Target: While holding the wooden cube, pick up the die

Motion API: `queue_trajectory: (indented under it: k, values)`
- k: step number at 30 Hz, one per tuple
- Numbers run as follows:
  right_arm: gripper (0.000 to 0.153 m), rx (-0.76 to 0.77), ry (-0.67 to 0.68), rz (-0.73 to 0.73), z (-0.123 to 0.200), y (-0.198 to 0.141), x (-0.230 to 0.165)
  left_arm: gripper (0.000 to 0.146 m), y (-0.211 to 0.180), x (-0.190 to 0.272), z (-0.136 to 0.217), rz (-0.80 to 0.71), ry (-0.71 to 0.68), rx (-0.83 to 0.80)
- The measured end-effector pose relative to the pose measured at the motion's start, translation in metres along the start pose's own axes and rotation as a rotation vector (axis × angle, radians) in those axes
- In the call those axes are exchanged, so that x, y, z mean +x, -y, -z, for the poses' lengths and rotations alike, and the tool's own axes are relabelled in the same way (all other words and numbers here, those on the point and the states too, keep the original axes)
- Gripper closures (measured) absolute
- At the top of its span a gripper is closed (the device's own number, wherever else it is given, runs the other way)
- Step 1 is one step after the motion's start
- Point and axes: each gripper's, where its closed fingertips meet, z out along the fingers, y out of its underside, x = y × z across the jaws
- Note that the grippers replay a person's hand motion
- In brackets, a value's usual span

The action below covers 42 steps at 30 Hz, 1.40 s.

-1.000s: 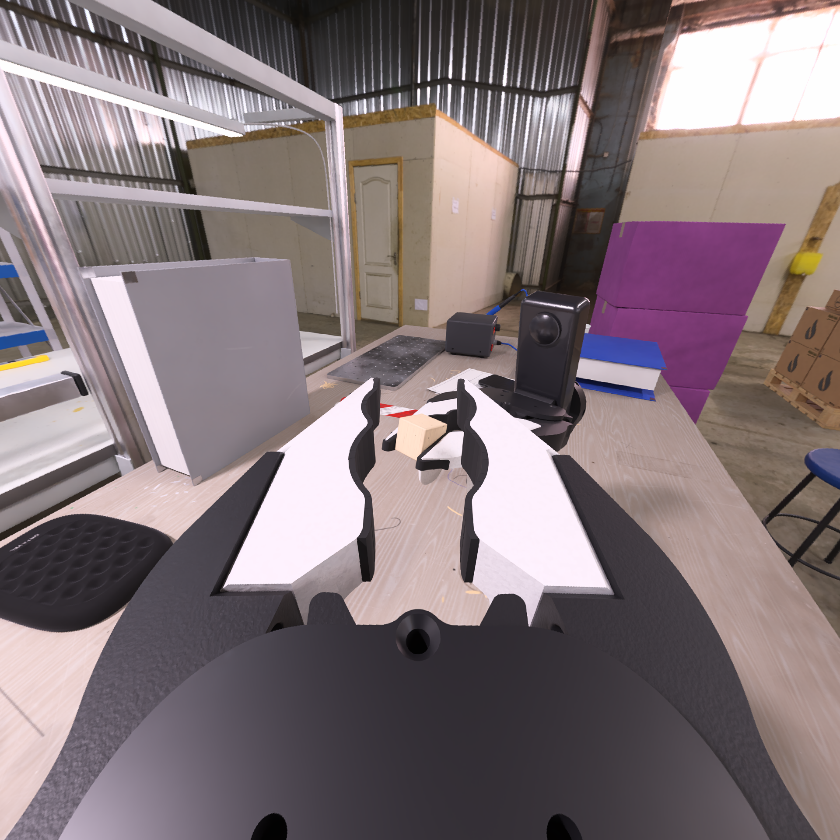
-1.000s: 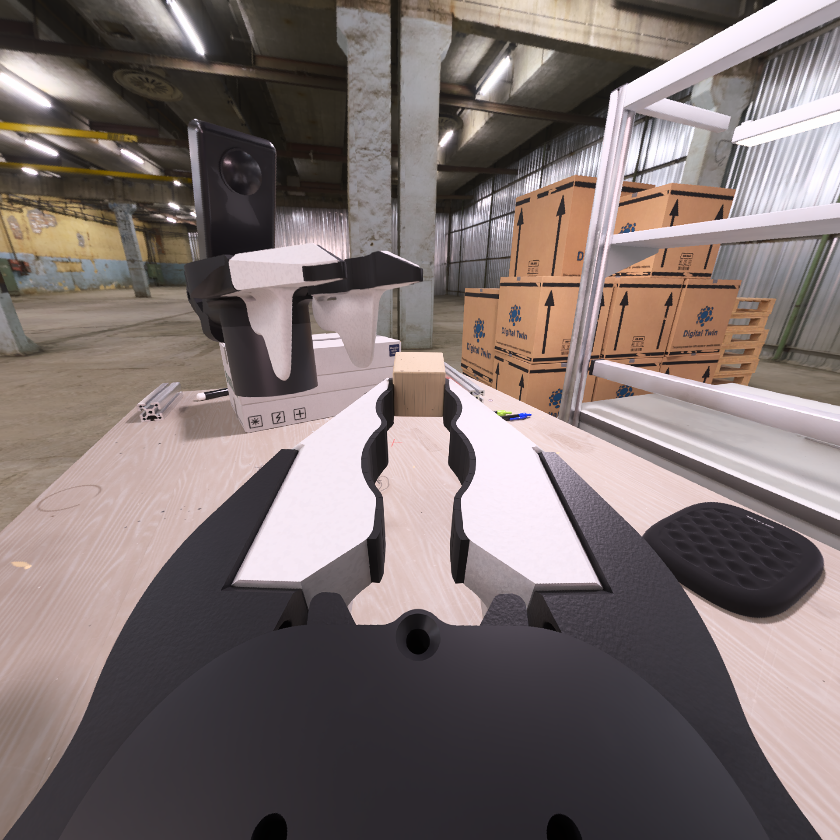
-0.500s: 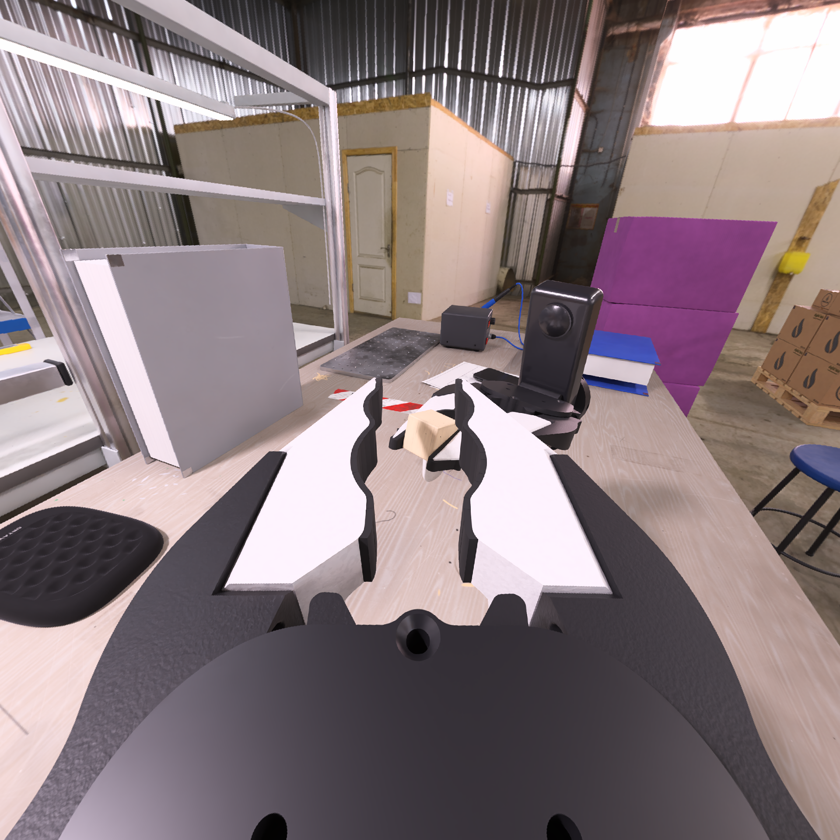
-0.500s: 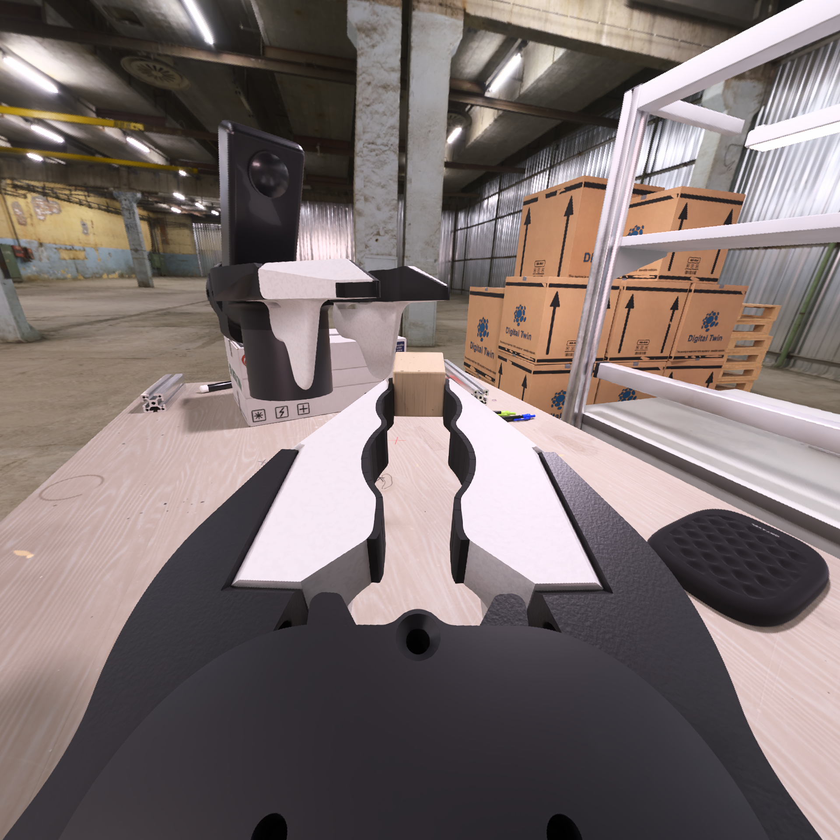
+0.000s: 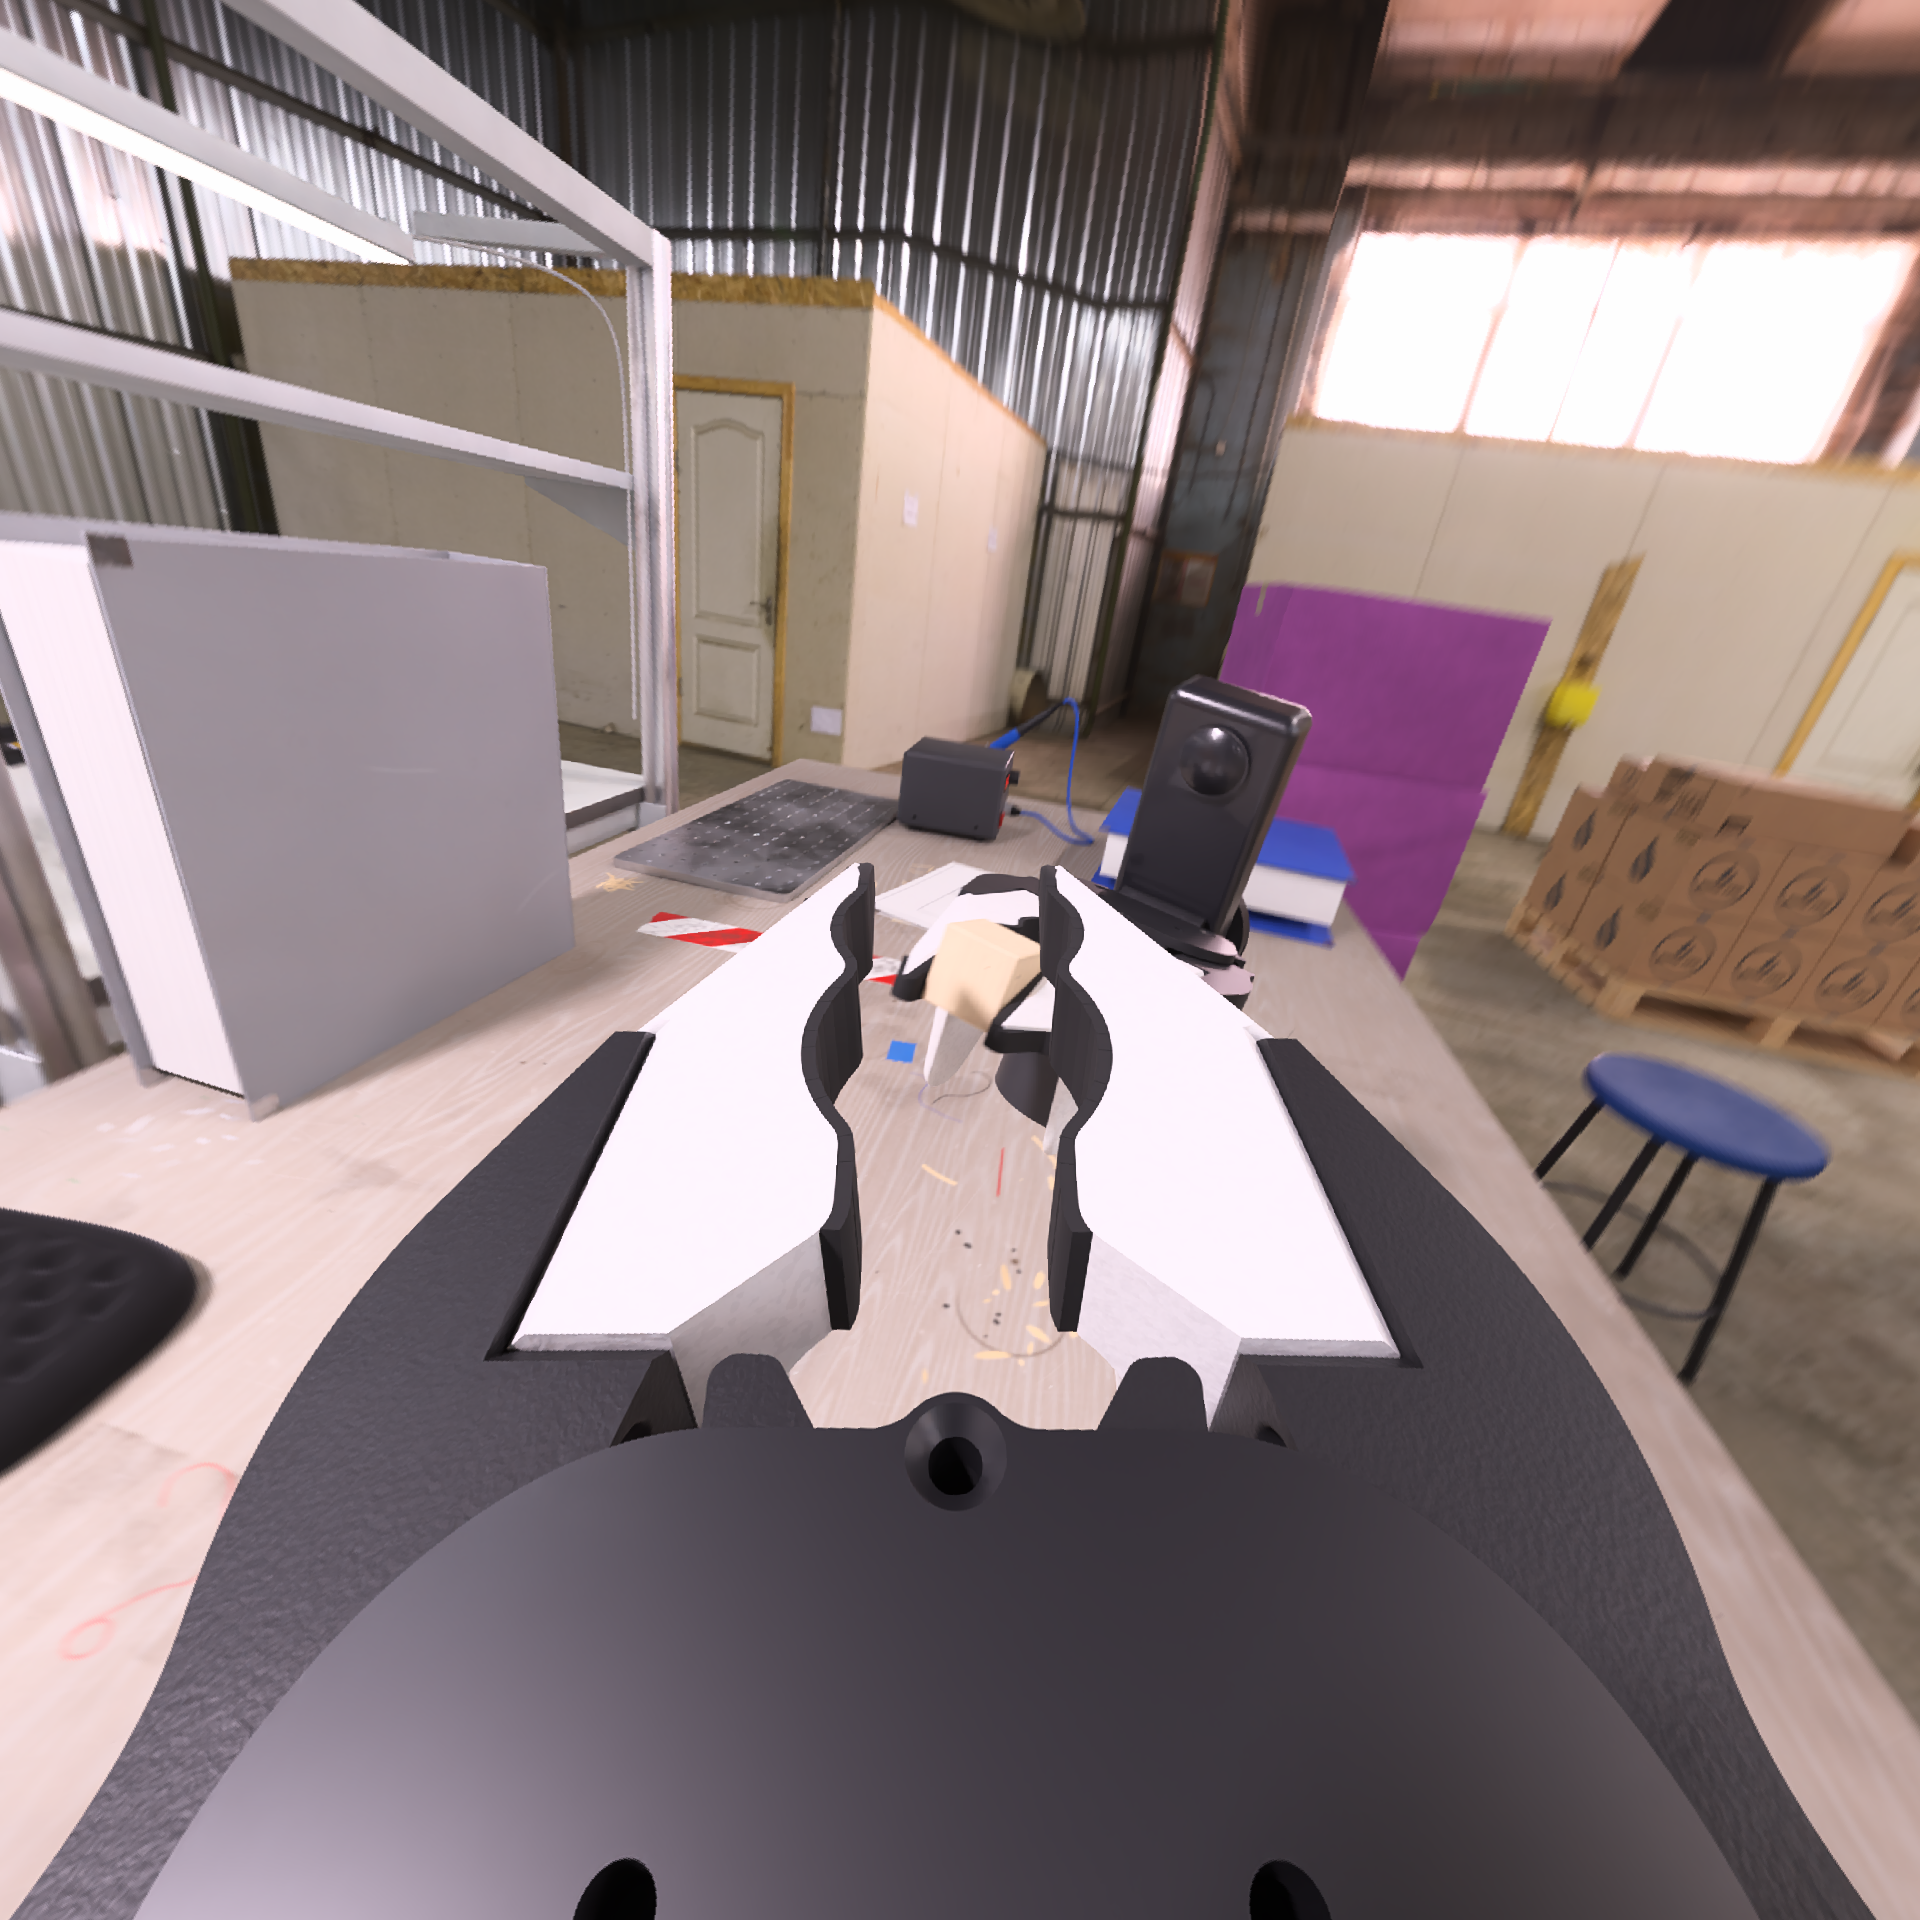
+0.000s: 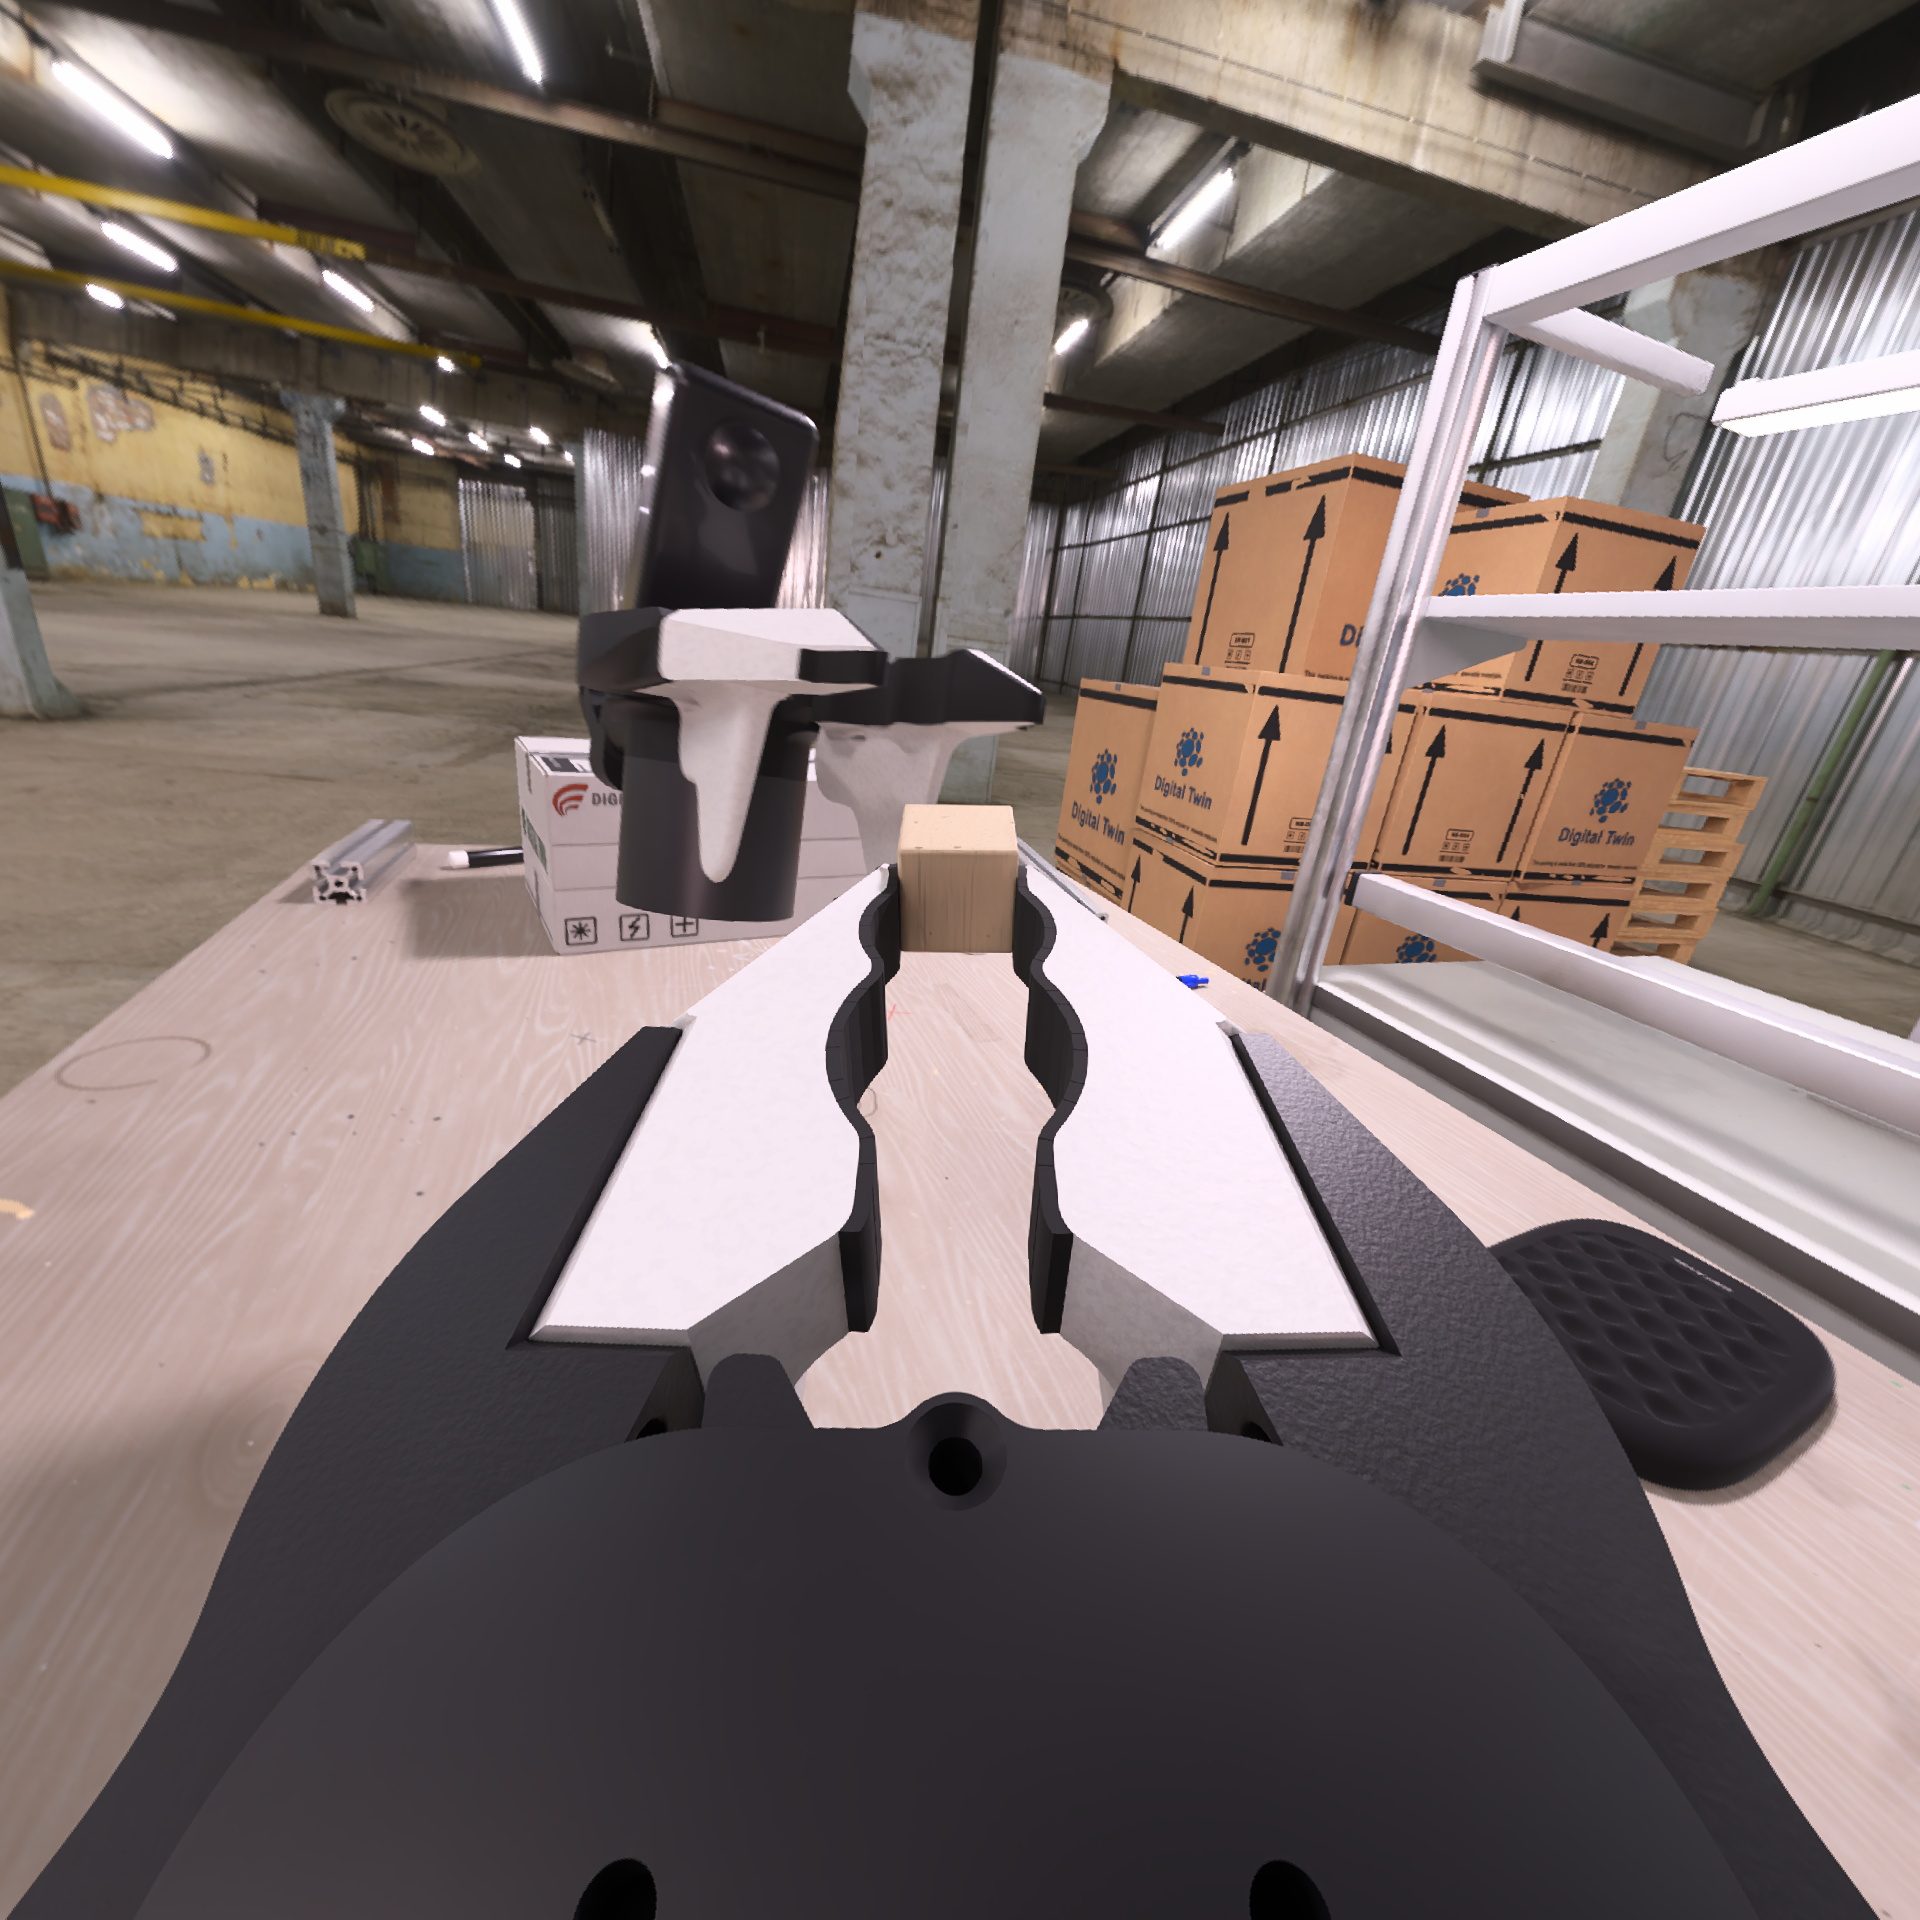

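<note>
table (image 6: 312, 1091) is lying under both claws | left claw (image 5: 954, 894) is hanging with its 2 fingers apart, holding nothing | right claw (image 6: 956, 883) is squeezing the wooden cube (image 6: 956, 878) at its tips | die: a small blue square (image 5: 901, 1051) is sitting ahead of the left claw, cannot tell if it is the die

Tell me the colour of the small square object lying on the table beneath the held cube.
Blue. The small square shows best in the left wrist view.

We're inside a warehouse workshop: ribbed corrugated metal walls (image 5: 935, 208), a rough concrete pillar (image 6: 925, 343), and stacked brown cardboard cartons (image 6: 1382, 727) on wooden pallets (image 6: 1704, 862). A pale wood-grain desk (image 6: 312, 1091) runs alongside white metal shelving (image 6: 1621, 613), and a round blue stool (image 5: 1704, 1122) stands on the bare concrete floor (image 6: 208, 707).
</note>
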Motion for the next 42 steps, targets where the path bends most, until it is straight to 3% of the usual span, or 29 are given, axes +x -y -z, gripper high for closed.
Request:
queue_trajectory:
  k: [4,14,24,32,36,39,42]
  values:
    - [0.132,-0.021,0.013,0.012,0.002,-0.004,0.002,0.115,-0.008,-0.025,0.012,0.128,-0.004,0.064]
    - [0.133,-0.095,0.01,-0.071,-0.002,-0.032,0.011,0.116,-0.02,-0.045,0.014,0.121,0.091,0.048]
    - [0.132,-0.076,0.002,-0.112,0.0,-0.033,0.018,0.116,-0.057,-0.068,0.006,0.174,0.146,-0.01]
    - [0.132,-0.057,-0.011,-0.115,0.005,-0.028,0.024,0.116,-0.064,-0.069,0.005,0.152,0.157,-0.048]
    - [0.132,-0.055,-0.018,-0.116,0.006,-0.028,0.027,0.106,-0.065,-0.069,0.005,0.145,0.158,-0.057]
    - [0.132,-0.046,-0.031,-0.113,0.01,-0.024,0.032,0.098,-0.066,-0.059,0.005,0.122,0.107,-0.09]
    - [0.132,-0.024,-0.056,-0.103,0.017,-0.013,0.04,0.1,-0.078,-0.021,0.005,0.099,-0.116,-0.243]
